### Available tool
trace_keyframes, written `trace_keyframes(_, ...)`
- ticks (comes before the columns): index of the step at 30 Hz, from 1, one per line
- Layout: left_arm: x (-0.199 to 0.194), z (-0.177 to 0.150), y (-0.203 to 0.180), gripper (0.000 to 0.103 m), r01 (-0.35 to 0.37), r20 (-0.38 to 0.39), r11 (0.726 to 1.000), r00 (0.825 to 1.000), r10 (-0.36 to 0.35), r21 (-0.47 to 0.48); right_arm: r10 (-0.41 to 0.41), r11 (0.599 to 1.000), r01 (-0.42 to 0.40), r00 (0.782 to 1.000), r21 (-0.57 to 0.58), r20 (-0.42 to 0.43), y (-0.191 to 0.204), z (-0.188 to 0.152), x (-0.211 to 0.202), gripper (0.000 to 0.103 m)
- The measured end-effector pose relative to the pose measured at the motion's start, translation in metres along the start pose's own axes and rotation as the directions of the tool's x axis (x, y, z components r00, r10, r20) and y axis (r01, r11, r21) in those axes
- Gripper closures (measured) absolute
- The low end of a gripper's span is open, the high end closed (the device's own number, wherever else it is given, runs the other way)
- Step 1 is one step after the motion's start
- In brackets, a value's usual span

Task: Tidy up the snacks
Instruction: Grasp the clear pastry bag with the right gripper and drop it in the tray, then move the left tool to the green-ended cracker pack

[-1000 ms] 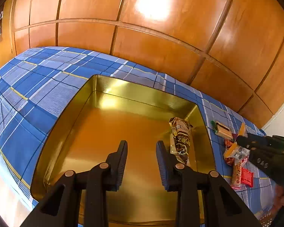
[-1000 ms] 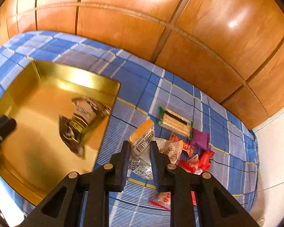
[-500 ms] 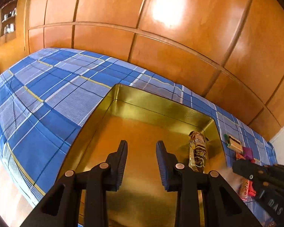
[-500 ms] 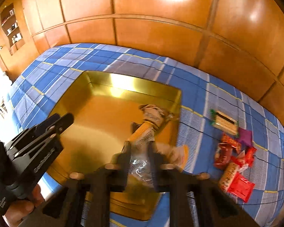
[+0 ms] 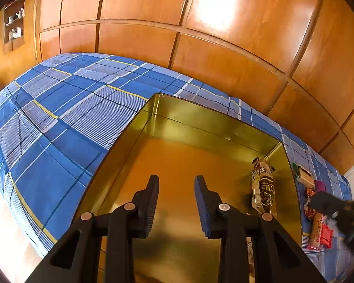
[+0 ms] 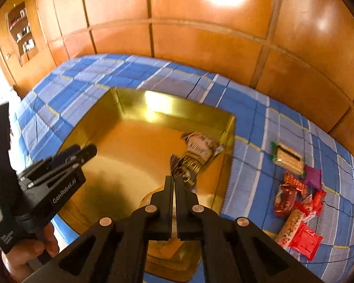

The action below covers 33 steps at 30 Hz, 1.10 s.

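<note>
A gold tin tray lies on a blue checked cloth. One brown-and-gold snack packet rests inside it by the right wall. My right gripper hangs over the tray's near part, shut on an orange-and-clear snack packet. That packet is mostly hidden behind the fingers. My left gripper hovers over the tray's left half, jaws apart with nothing between them. In the left wrist view the right gripper shows blurred at the right edge.
Several loose snacks lie on the cloth right of the tray, among them a green-edged cracker packet and a purple packet. Wooden wall panels stand behind. A hand holds the left gripper.
The right gripper closed on the orange-and-clear packet at the pile and carried it left over the tray. The left gripper shifted slightly, so the tray sits lower and further right in its view.
</note>
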<state>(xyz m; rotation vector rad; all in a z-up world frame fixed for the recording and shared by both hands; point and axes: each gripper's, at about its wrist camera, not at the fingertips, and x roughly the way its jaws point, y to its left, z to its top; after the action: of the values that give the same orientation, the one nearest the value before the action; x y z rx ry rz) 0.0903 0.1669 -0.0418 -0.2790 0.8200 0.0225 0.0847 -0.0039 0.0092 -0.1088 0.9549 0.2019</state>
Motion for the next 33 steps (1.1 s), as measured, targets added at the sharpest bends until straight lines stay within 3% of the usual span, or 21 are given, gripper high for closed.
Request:
trace_keyframes(5, 0.003, -0.006, -0.012, 0.072, 0.005, -0.005, 0.999, 1.0, -0.005, 0.039, 0.036, 0.999, -0.037, 0.999, 0.028, 0.04, -0.024, -0.002, -0.011, 0.099)
trace_keyframes(12, -0.002, -0.024, -0.041, 0.071, 0.018, 0.007, 0.989, 1.0, -0.019, 0.145, 0.107, 0.994, -0.107, 0.994, 0.017, 0.01, -0.051, -0.024, -0.008, 0.094)
trace_keyframes(19, -0.021, -0.044, -0.068, 0.071, 0.037, 0.006, 0.978, 0.999, -0.039, 0.203, 0.134, 0.991, -0.134, 0.991, 0.005, 0.028, -0.072, -0.044, -0.009, 0.08)
trace_keyframes(28, -0.036, -0.062, -0.102, 0.07, 0.054, -0.021, 0.961, 0.999, -0.05, 0.272, 0.121, 0.991, -0.117, 0.991, -0.069, 0.051, -0.089, -0.058, -0.017, 0.073)
trace_keyframes(33, -0.044, -0.067, -0.122, 0.07, 0.068, -0.024, 0.946, 0.998, -0.064, 0.317, 0.071, 0.99, -0.061, 0.995, -0.126, 0.077, -0.114, -0.059, -0.036, 0.071)
